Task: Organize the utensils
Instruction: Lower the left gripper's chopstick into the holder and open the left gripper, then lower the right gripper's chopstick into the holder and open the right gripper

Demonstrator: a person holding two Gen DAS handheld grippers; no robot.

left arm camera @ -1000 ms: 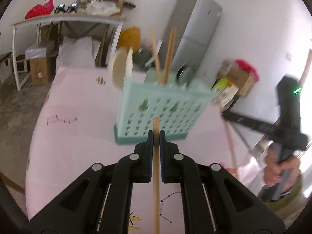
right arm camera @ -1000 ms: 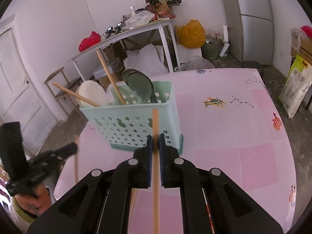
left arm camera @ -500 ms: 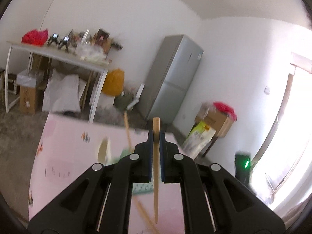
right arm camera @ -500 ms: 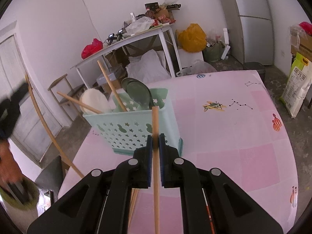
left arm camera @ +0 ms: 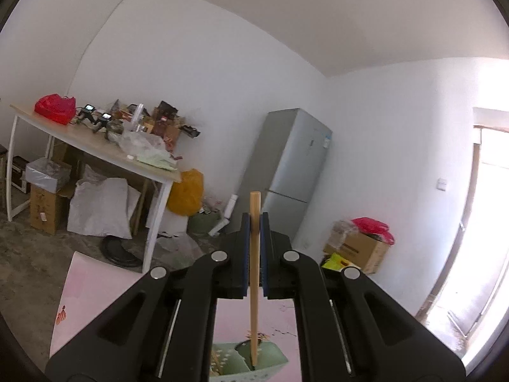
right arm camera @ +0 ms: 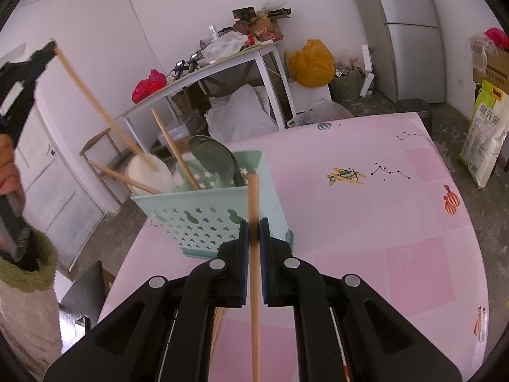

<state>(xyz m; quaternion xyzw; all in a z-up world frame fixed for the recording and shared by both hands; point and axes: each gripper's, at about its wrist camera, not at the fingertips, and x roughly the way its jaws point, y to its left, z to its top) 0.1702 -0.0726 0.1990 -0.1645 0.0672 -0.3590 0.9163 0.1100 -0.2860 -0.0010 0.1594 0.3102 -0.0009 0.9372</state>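
Observation:
My left gripper (left arm camera: 254,219) is shut on a long wooden chopstick (left arm camera: 254,302) that hangs upright, its lower end over the mint-green utensil basket (left arm camera: 270,361) far below. In the right wrist view that left gripper (right arm camera: 52,46) is high at the upper left, and its chopstick (right arm camera: 95,105) slants down to the basket's left end. My right gripper (right arm camera: 254,226) is shut on a second wooden chopstick (right arm camera: 253,197), just in front of the basket (right arm camera: 191,216). The basket holds a white spoon (right arm camera: 156,178), a dark green spoon (right arm camera: 216,159) and wooden sticks (right arm camera: 173,149).
The basket stands on a pink patterned table (right arm camera: 381,222). A person's hand (right arm camera: 6,172) with a green cuff is at the left edge. Behind are a white side table (right arm camera: 222,63) with clutter, a grey fridge (left arm camera: 286,165), cardboard boxes (left arm camera: 359,245) and a rice bag (right arm camera: 483,140).
My left gripper has risen high with its chopstick and tipped up to level, so the basket dropped to the bottom of its view. The right gripper has stayed put.

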